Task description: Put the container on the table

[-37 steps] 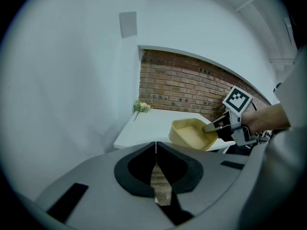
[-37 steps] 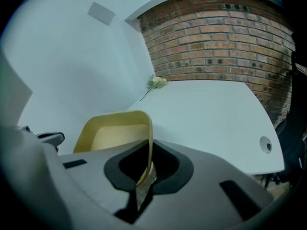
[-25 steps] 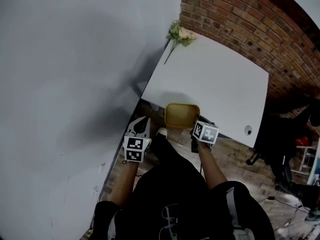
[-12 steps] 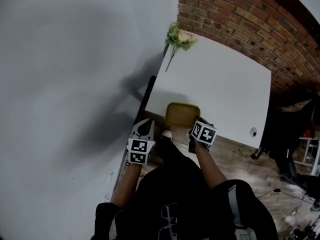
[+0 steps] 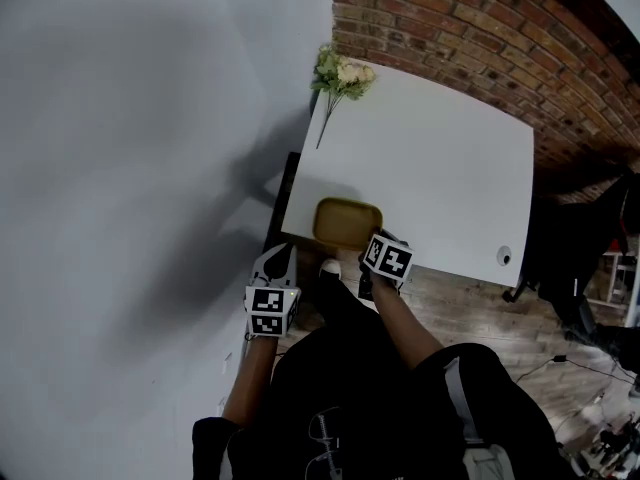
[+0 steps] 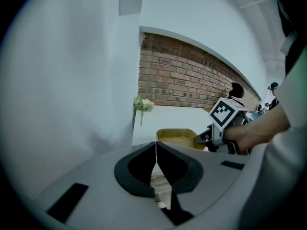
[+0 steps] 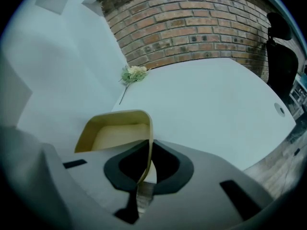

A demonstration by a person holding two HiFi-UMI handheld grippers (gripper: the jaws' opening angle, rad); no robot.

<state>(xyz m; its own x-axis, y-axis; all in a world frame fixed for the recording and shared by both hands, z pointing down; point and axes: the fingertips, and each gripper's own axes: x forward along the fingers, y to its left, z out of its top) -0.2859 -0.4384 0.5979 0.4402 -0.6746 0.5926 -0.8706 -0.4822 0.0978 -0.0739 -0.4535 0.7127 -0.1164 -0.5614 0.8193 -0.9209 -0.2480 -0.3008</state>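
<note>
A shallow yellow container [image 5: 345,222] sits over the near left corner of the white table [image 5: 440,158]; whether it rests on the top I cannot tell. My right gripper [image 5: 368,247] is shut on its near rim, and in the right gripper view the thin yellow wall [image 7: 147,143] runs between the jaws of the gripper [image 7: 146,163]. My left gripper [image 5: 280,259] hangs lower left of the table edge, shut and holding nothing. The left gripper view shows its jaws [image 6: 155,150] touching, with the container [image 6: 176,137] and the right gripper [image 6: 204,139] beyond.
A small bunch of pale flowers [image 5: 338,72] lies at the table's far left corner by the grey wall. A brick wall [image 5: 470,18] backs the table. A cable hole [image 5: 503,256] is near the front right corner. A dark chair [image 5: 585,258] stands to the right on the wood floor.
The right gripper has carried the container a little farther in over the table's near left corner. The left gripper stayed low beside the table edge. The head view shifted.
</note>
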